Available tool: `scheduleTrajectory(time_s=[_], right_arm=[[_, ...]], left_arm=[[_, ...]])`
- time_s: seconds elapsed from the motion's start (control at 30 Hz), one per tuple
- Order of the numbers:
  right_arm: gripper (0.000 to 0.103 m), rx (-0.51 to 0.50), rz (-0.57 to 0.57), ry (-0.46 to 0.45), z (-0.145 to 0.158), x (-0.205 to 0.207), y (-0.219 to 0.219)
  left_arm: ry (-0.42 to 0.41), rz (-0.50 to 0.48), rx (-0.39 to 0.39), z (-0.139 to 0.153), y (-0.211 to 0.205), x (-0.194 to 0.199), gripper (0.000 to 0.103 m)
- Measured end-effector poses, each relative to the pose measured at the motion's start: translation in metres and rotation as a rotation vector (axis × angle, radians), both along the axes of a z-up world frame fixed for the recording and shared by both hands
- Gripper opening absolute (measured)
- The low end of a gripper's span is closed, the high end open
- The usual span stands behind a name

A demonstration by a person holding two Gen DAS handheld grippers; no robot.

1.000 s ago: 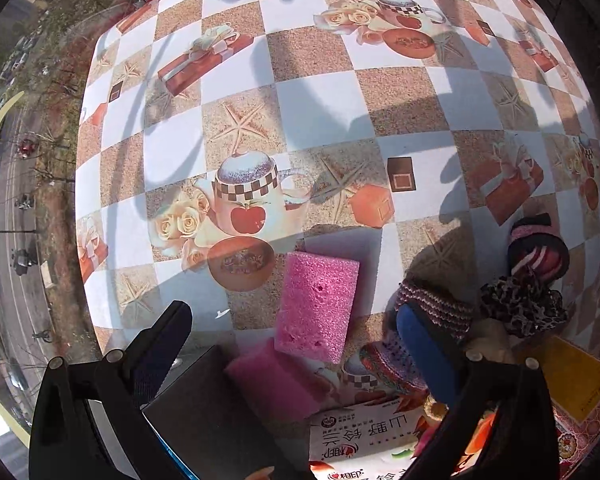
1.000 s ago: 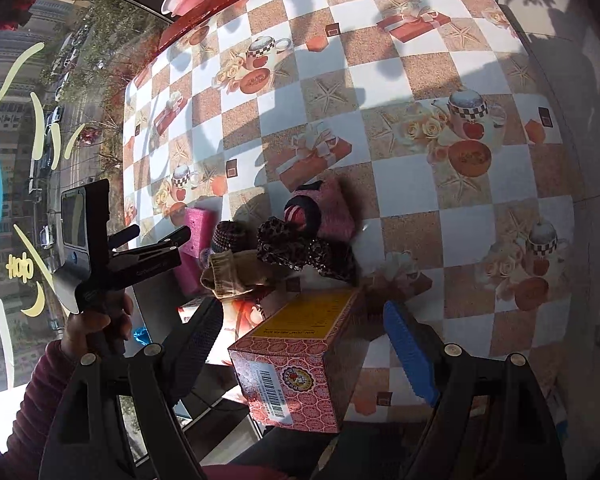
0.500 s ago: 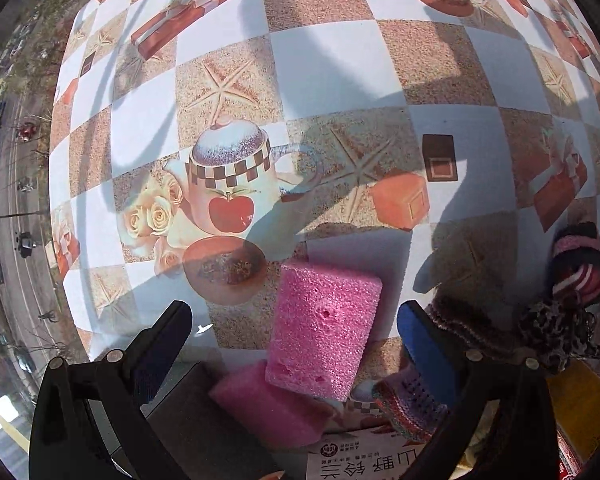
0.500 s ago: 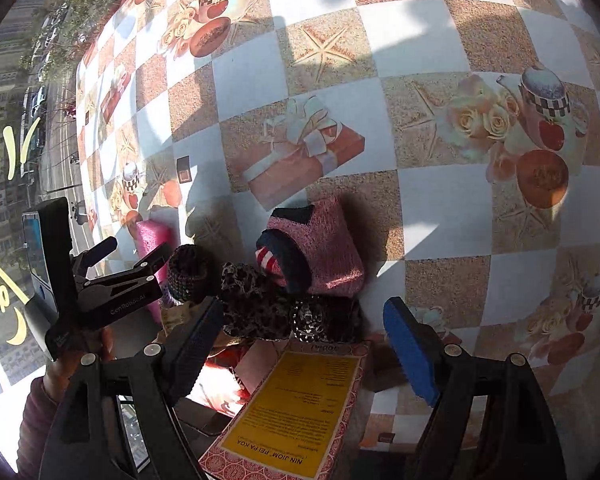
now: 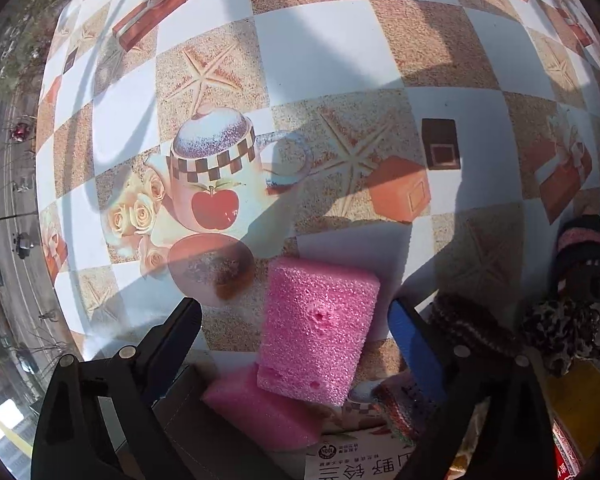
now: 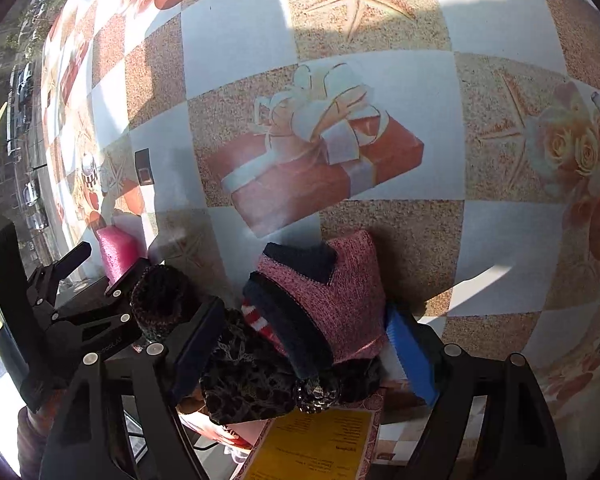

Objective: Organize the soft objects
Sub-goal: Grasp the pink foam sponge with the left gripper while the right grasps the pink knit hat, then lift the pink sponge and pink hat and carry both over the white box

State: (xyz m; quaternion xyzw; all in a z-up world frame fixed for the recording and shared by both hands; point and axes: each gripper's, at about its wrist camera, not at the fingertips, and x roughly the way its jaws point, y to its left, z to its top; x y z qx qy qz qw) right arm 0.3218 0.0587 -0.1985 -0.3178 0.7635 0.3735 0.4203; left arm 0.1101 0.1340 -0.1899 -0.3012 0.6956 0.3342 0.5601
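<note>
Both grippers are poised over a soft thing each, so the step in hand looks like a double pick. The left gripper (image 5: pixel 294 322) points steeply down with its jaws apart and just now closing, and the upper pink sponge (image 5: pixel 318 328) sits between them, not yet pinched: there is a gap on each side. That sponge leans on a second pink sponge (image 5: pixel 260 412) lying beside a dark flat box (image 5: pixel 204 440) at the near edge of the checked tablecloth (image 5: pixel 320 48). To do it well, it is best to come a little lower and centre the jaws on the sponge's long sides, so the squeeze takes the top sponge only and does not drag the lower one along; foam gives, so the close should be firm enough that it does not slip out. The right gripper (image 6: pixel 304 330) is likewise unclenched, its jaws narrowing around a pink knitted sock (image 6: pixel 340 296) with a dark cuff, which lies on a leopard-print cloth (image 6: pixel 260 384) beside a dark woolly bundle (image 6: pixel 160 300) and above a yellow-topped box (image 6: pixel 320 444). The blue pad seems near or against the sock's right side, but I cannot tell if it presses. Here the risk is catching the leopard cloth too, so the grip should take the sock's thick middle and lift straight up.
</note>
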Motion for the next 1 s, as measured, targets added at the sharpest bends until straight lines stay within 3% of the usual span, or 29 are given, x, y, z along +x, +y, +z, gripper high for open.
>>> scheduleTrajectory(time_s=[0.03, 0.07, 0.13, 0.23, 0.53, 0.87, 1.0], right_arm=[[0.070, -0.002, 0.008, -0.014, 0.000, 0.000, 0.001], [0.065, 0.002, 0.014, -0.015, 0.001, 0.001, 0.001], [0.041, 0.011, 0.004, 0.001, 0.002, 0.004, -0.001], [0.033, 0.044, -0.039, 0.008, 0.011, 0.014, -0.006], [0.033, 0.181, -0.149, -0.042, 0.060, 0.050, -0.029], [0.033, 0.302, -0.234, -0.180, 0.119, 0.074, -0.078], [0.033, 0.319, -0.250, -0.247, 0.138, 0.076, -0.104]], left_arm=[[-0.008, 0.001, -0.007, 0.001, -0.001, 0.001, 0.088], [-0.022, 0.002, -0.017, 0.004, -0.002, 0.002, 0.078], [-0.035, 0.007, -0.021, 0.008, -0.003, 0.005, 0.049], [-0.024, 0.006, 0.029, 0.017, 0.000, 0.005, 0.050], [-0.117, 0.002, 0.160, 0.065, -0.003, 0.021, 0.050], [-0.256, -0.157, 0.238, 0.121, -0.046, 0.083, 0.050], [-0.301, -0.230, 0.235, 0.140, -0.074, 0.109, 0.050]])
